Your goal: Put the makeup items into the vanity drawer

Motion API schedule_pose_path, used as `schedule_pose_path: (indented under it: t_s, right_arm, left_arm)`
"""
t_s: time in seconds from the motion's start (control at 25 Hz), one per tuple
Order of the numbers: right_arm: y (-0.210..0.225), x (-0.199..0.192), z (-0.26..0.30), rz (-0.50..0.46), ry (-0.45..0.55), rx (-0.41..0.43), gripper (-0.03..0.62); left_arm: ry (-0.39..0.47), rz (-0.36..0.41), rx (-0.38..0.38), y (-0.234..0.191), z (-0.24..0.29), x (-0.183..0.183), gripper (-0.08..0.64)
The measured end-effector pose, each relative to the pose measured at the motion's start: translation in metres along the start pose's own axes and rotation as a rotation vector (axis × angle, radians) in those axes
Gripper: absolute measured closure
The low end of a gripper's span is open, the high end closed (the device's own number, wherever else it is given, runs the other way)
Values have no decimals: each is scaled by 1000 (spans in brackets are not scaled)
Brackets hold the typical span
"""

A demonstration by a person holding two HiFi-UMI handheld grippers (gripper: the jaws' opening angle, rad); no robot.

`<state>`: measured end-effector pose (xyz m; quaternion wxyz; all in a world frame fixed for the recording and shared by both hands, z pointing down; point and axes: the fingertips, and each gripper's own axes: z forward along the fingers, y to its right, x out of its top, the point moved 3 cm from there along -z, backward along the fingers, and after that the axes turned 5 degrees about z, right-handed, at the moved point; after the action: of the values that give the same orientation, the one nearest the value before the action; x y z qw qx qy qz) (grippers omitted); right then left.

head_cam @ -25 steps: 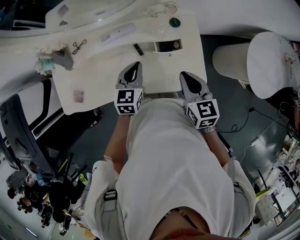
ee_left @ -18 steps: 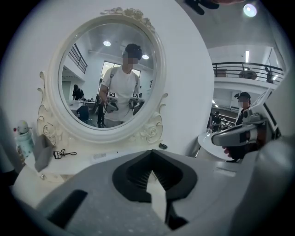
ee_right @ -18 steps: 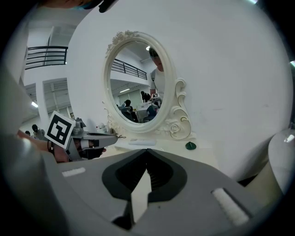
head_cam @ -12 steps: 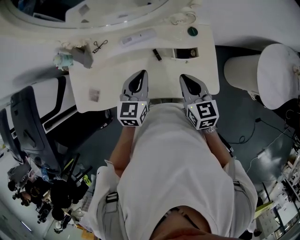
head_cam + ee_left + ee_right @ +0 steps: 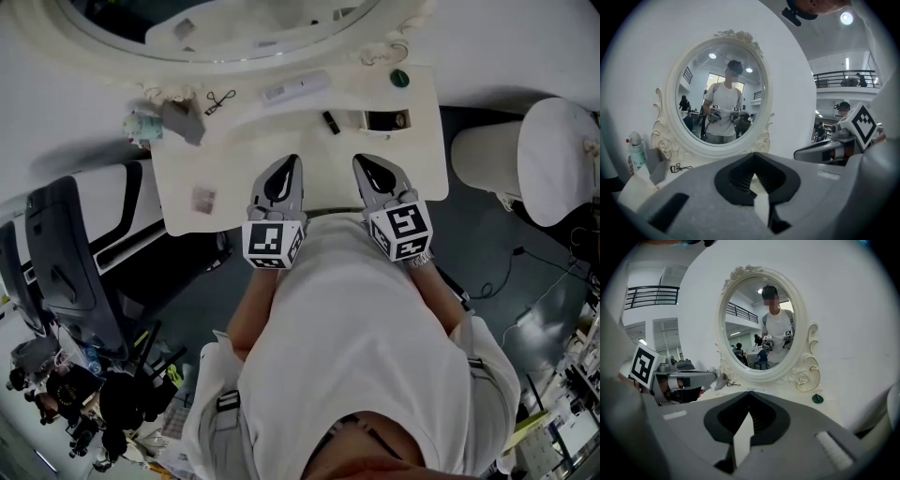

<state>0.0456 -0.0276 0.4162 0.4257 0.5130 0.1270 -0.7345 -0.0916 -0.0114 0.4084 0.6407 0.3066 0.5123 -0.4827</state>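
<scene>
While your left gripper and right gripper hang shut and empty over the edge of the vanity top farthest from the mirror | eyelash curler, white tube, black stick lie near the mirror | best: you get the drawer open first, then spread jaws before reaching.

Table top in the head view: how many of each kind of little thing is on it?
Eyelash curler: 1
Long white tube: 1
Short black stick: 1
Round green piece: 1
Small bottle: 1
Grey box: 1
Small square patch: 1
Small open case: 1
Total: 8
</scene>
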Motion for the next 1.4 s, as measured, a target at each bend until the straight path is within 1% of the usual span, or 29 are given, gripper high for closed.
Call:
schedule_pose_path:
  t_s: [0.12, 0.2, 0.36, 0.52, 0.76, 0.96, 1.08, 1.2, 1.28, 1.4]
  right_arm:
    - [-14, 1, 9, -5, -1, 3, 584]
    - [-23, 0, 12, -7, 0, 5, 584]
    - [-37, -3, 18, -4, -2, -2, 584]
    - [-41, -8, 19, 8, 0, -25, 584]
    - [-43, -9, 19, 21, 0, -55, 584]
    - [-43, -10, 24, 20, -11, -58, 584]
    - [-42, -9, 29, 5, -28, -62, 584]
    - [-40, -7, 36, -33, -51, -64, 584]
    - [-38, -11, 45, -53, -80, -59, 584]
    - [-30, -18, 60, -49, -135, -43, 584]
  left_arm:
    - [8, -6, 22, -18, -10, -1, 555]
    - [4, -3, 21, -24, -16, -4, 555]
    - [-12, 13, -6, -29, -21, -11, 555]
    - [2, 9, -49, -29, -20, -12, 555]
    - [-8, 4, -73, -35, -19, -14, 554]
    - [-13, 7, -95, -36, -13, -15, 554]
    - [-13, 1, -101, -38, -10, -15, 555]
    - [-16, -11, -109, -43, -5, -18, 554]
    - [-25, -17, -112, -47, -2, -20, 554]
    - [-30, -14, -119, -50, 6, -20, 554]
